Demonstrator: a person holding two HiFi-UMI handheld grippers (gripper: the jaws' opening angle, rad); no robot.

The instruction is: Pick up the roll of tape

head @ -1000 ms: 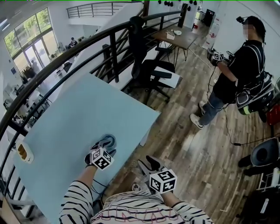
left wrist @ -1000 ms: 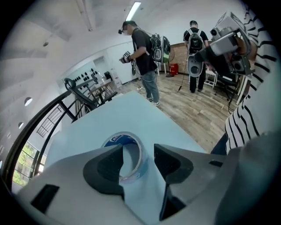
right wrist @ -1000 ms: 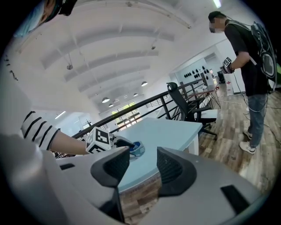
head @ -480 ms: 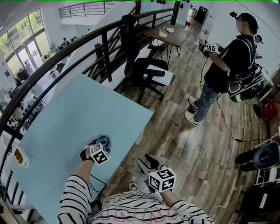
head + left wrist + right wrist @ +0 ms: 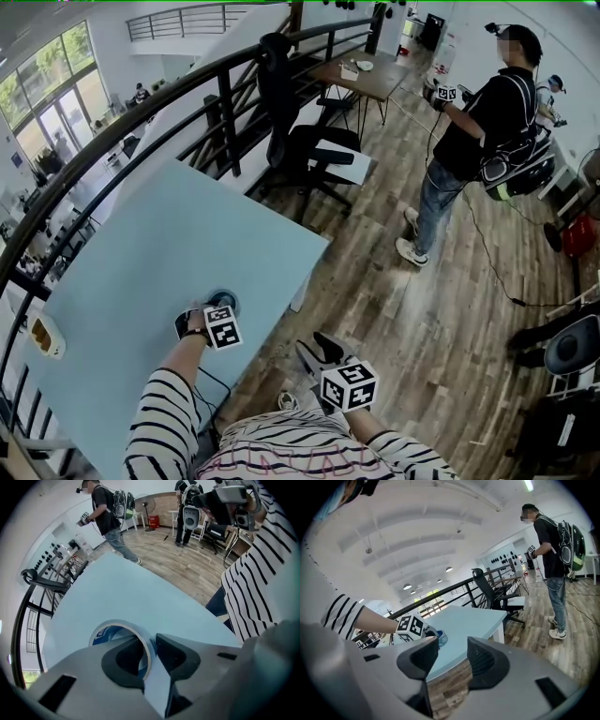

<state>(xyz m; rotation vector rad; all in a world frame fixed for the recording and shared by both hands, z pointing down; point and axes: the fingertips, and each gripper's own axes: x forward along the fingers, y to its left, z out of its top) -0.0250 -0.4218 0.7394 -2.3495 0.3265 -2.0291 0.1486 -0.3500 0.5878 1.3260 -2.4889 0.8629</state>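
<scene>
In the left gripper view, the left tool (image 5: 151, 653) points steeply down at the tape (image 5: 123, 623). One jaw is inside the roll's hole and the other outside, and they are closing on its thin wall, with the pads against both faces. The roll lies flat on the pale blue counter (image 5: 140, 588), near the edge closest to the wearer. The head view shows none of this grip: there the marker cube and hand cover the jaws, and only a blue arc of the roll shows past them.

The right tool (image 5: 452, 660) is released, its jaws apart with nothing between them. Its own view looks across at the left tool's cube and the roll's blue side. Only the head view shows that the right tool hangs off the counter, above the wood floor (image 5: 422, 309).

The head view also shows a small white object (image 5: 45, 336) at the counter's left edge. Farther off are a black railing (image 5: 141, 122) and an office chair (image 5: 314, 150). Another person (image 5: 473, 122) in black stands on the floor, well apart.
</scene>
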